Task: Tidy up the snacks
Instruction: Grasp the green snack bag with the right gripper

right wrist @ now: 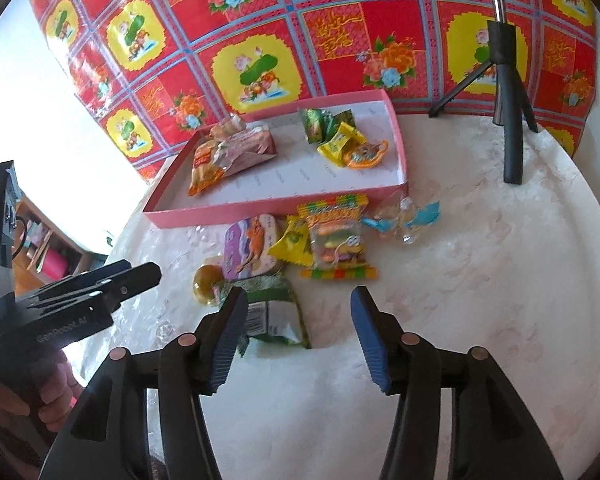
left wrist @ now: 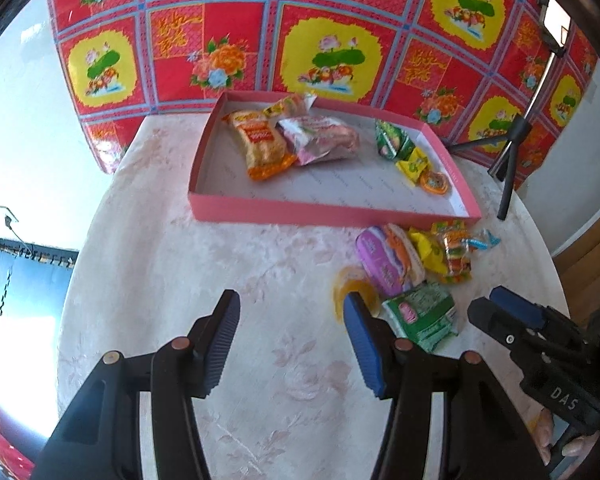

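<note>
Snacks (right wrist: 300, 240) look light, soft and crinkly, so we would pinch the green pack (right wrist: 274, 312) by its edge (both claws (right wrist: 298, 334) are spread, holding nothing).

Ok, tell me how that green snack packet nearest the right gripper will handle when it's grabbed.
The green packet lies flat on the table and looks like thin, crinkled film, so it will probably flex and sag rather than stay stiff. It seems light for its size. The glossy wrapper may slip, so a pinch across an edge seems safer. The right gripper has open jaws, nothing between them.
</note>
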The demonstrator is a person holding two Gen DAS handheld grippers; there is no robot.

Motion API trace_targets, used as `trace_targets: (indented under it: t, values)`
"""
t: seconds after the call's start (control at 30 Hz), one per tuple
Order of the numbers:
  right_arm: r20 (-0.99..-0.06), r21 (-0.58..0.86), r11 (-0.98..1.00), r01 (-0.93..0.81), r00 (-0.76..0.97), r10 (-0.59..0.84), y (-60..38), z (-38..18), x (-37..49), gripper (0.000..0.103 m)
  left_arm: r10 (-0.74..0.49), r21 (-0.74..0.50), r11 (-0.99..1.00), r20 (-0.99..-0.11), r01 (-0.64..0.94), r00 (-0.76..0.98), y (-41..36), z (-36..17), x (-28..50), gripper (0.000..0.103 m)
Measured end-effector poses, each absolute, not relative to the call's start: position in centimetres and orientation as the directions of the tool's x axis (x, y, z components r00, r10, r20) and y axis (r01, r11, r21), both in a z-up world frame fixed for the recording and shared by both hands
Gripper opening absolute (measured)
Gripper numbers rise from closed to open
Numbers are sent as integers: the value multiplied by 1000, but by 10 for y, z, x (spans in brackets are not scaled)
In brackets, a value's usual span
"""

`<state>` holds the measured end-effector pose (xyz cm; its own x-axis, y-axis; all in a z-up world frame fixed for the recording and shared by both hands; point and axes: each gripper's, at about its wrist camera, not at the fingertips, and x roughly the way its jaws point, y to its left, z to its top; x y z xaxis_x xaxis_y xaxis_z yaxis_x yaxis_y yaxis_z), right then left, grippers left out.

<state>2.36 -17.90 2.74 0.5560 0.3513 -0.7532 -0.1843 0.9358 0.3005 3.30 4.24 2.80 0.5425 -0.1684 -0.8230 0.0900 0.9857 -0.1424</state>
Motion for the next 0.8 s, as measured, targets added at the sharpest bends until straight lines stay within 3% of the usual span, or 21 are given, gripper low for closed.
trace_targets:
  t: [0.2,0.8]
  values:
    - [-761,299,931,-208,537,364,-165,25,20,63,-167,-151,986,-831,75,530,51,18,27,57]
    - [-803,178,950,-256,521,290,-127,9,26,63,-178,-175,983,-832,55,525,64,7,23,57]
